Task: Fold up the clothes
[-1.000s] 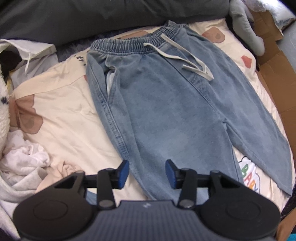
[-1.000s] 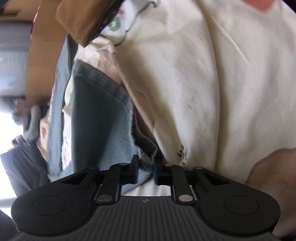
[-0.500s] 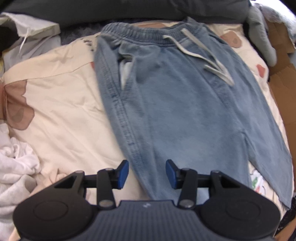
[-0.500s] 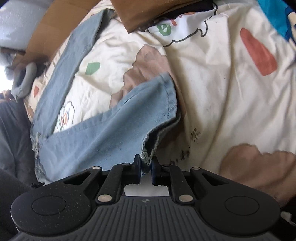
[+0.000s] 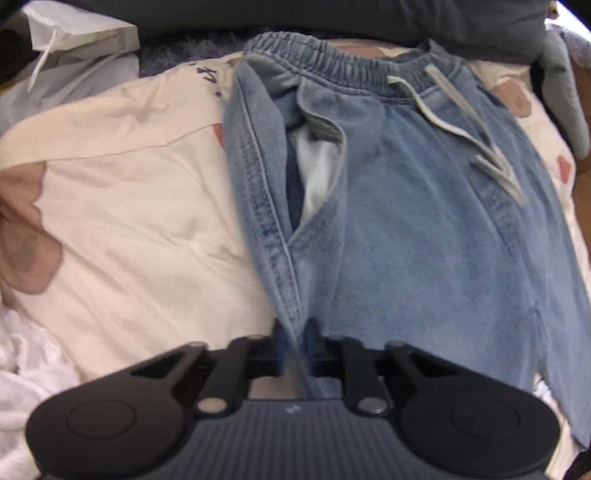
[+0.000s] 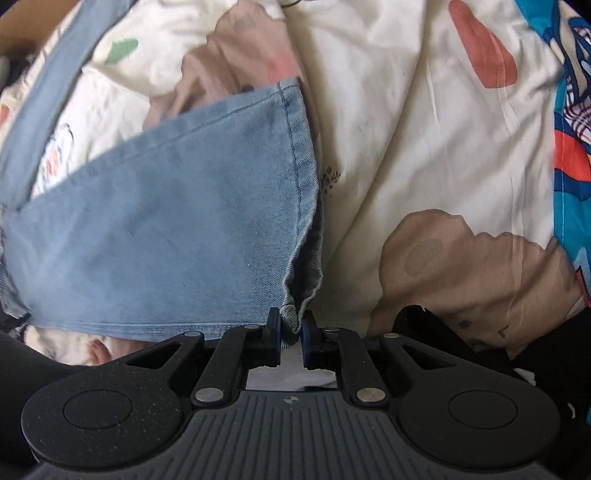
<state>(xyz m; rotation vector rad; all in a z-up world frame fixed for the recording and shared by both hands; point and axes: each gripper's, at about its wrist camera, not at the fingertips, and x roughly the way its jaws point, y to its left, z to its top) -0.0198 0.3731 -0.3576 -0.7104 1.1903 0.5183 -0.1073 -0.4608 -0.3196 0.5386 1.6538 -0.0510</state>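
Light blue denim trousers (image 5: 424, 229) with an elastic waistband and a pale drawstring (image 5: 476, 136) lie on a cream printed bed sheet (image 5: 122, 199). My left gripper (image 5: 295, 347) is shut on the trousers' left side seam, below the gaping pocket (image 5: 314, 166) with its white lining. In the right wrist view, one trouser leg (image 6: 177, 229) stretches away to the left, and my right gripper (image 6: 290, 332) is shut on the corner of its hem.
A white crumpled garment (image 5: 26, 384) lies at the left of the bed. A dark grey pillow (image 5: 332, 18) and a pale bag (image 5: 74, 40) sit behind the waistband. A grey plush toy (image 5: 565, 88) lies far right. Bright blue printed fabric (image 6: 572, 147) edges the right.
My left gripper moved forward toward the waistband and went from open to shut on the side seam. The right gripper kept its hold on the hem while the leg spread flatter.
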